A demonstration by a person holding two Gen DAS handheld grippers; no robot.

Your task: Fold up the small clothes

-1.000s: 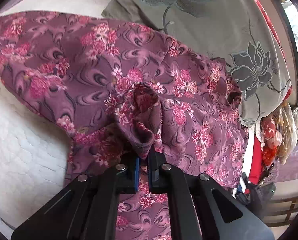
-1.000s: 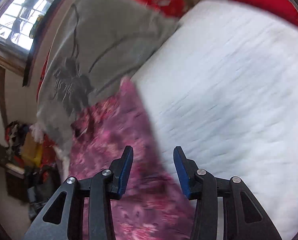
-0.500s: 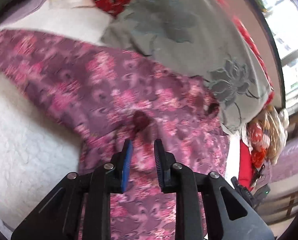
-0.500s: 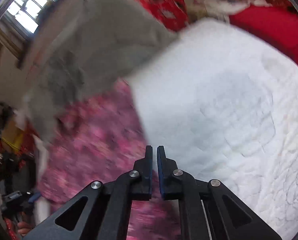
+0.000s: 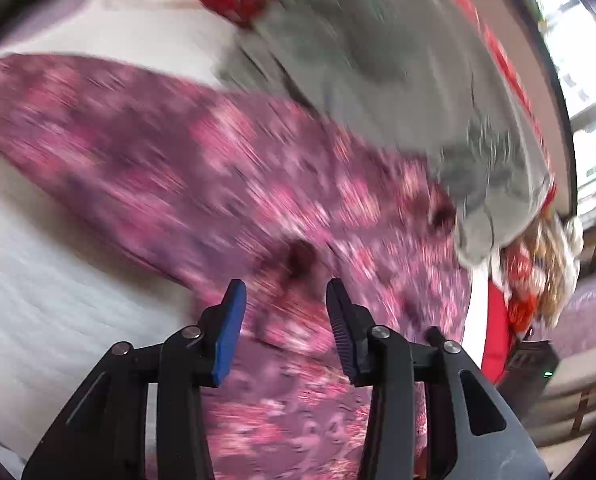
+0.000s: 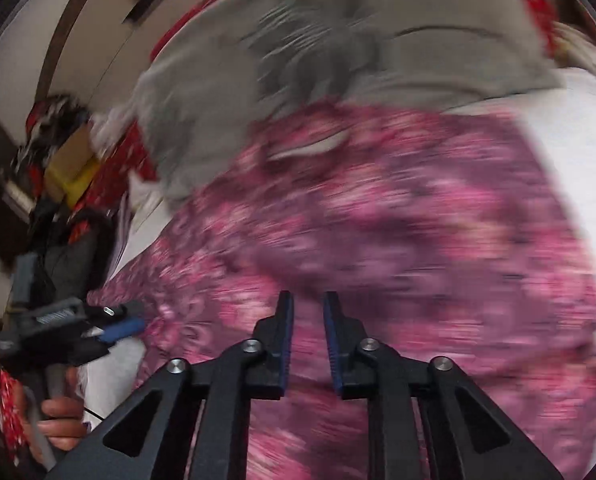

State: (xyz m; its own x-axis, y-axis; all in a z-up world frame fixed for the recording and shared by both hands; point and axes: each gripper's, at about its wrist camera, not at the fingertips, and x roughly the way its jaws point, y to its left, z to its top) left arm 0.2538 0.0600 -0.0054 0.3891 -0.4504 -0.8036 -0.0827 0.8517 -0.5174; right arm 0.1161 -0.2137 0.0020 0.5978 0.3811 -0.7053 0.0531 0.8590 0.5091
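Left wrist view: the left gripper point(image 5: 284, 292) was opening, nothing pinched — the purple floral garment point(image 5: 170, 168) lay blurred across mid-frame on the white bedding point(image 5: 42, 280). Right wrist view: the right gripper point(image 6: 308, 308), opening and empty, hovered over that garment point(image 6: 418, 240) filling centre-right, below the grey pillow point(image 6: 298, 60).

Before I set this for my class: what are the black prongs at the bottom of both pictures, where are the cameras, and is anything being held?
No robot here: a person carries a hand-held gripper in each hand, each with a camera looking along its fingers. One picture looks past the left hand-held gripper, the other past the right hand-held gripper. Both hang over a purple flowered garment lying on a white quilted bed, beside a grey flowered cushion. Both sets of jaws are opening; nothing is gripped.
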